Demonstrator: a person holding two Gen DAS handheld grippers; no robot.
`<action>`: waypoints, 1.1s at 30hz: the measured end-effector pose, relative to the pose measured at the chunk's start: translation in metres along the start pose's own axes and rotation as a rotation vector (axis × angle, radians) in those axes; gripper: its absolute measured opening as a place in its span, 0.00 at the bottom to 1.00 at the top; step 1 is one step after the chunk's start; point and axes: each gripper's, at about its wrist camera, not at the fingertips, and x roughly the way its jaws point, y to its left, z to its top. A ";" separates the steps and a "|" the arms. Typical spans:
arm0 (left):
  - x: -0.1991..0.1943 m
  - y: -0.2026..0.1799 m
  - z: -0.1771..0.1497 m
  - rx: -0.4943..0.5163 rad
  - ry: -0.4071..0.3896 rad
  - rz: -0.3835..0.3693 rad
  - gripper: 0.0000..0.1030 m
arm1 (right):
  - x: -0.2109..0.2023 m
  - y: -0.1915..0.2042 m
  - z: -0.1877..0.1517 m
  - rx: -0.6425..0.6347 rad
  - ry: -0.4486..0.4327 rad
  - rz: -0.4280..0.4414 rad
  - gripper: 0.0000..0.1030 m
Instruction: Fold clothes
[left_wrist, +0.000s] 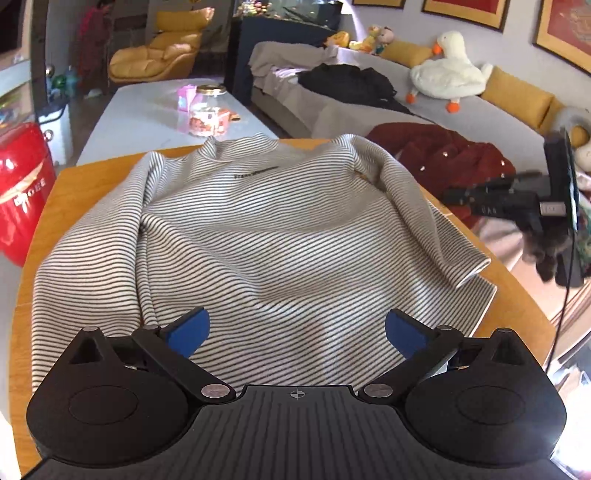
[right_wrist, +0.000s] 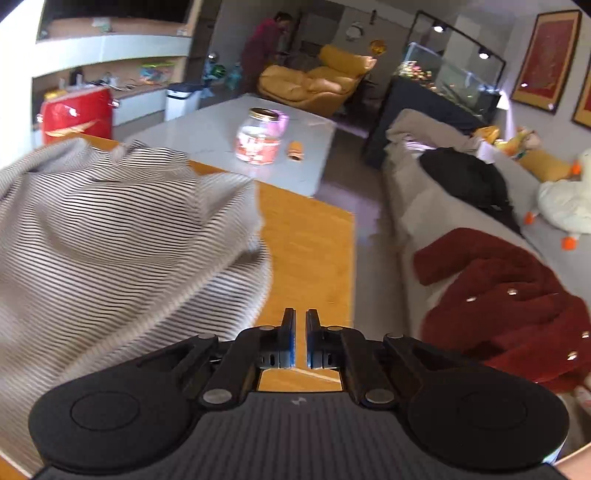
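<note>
A grey-and-black striped sweater (left_wrist: 258, 229) lies spread on the wooden table (left_wrist: 70, 181), its right sleeve folded in over the body. My left gripper (left_wrist: 297, 334) hovers open over the near hem, nothing between its blue pads (left_wrist: 190, 330). In the right wrist view the sweater (right_wrist: 122, 236) fills the left side. My right gripper (right_wrist: 300, 325) is shut with nothing between its fingers, over bare table (right_wrist: 306, 243) just right of the sweater's edge. That gripper also shows at the right edge of the left wrist view (left_wrist: 517, 199), off the table's side.
A grey sofa (left_wrist: 388, 107) runs along the right with a dark red coat (right_wrist: 509, 295), black clothing (left_wrist: 351, 83) and a plush goose (left_wrist: 450, 72). Behind the wooden table stands a white table (right_wrist: 221, 136) with a glass jar (right_wrist: 260, 138). A red suitcase (left_wrist: 20, 192) stands left.
</note>
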 end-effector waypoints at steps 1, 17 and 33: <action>-0.004 -0.002 -0.004 0.014 0.001 0.014 1.00 | -0.002 -0.004 -0.001 -0.001 0.000 -0.013 0.06; -0.040 -0.014 -0.065 0.083 0.056 0.077 1.00 | -0.096 0.077 -0.098 -0.333 -0.094 0.181 0.32; -0.055 0.027 -0.056 -0.051 -0.043 0.406 1.00 | -0.106 0.049 -0.088 0.040 -0.153 0.170 0.07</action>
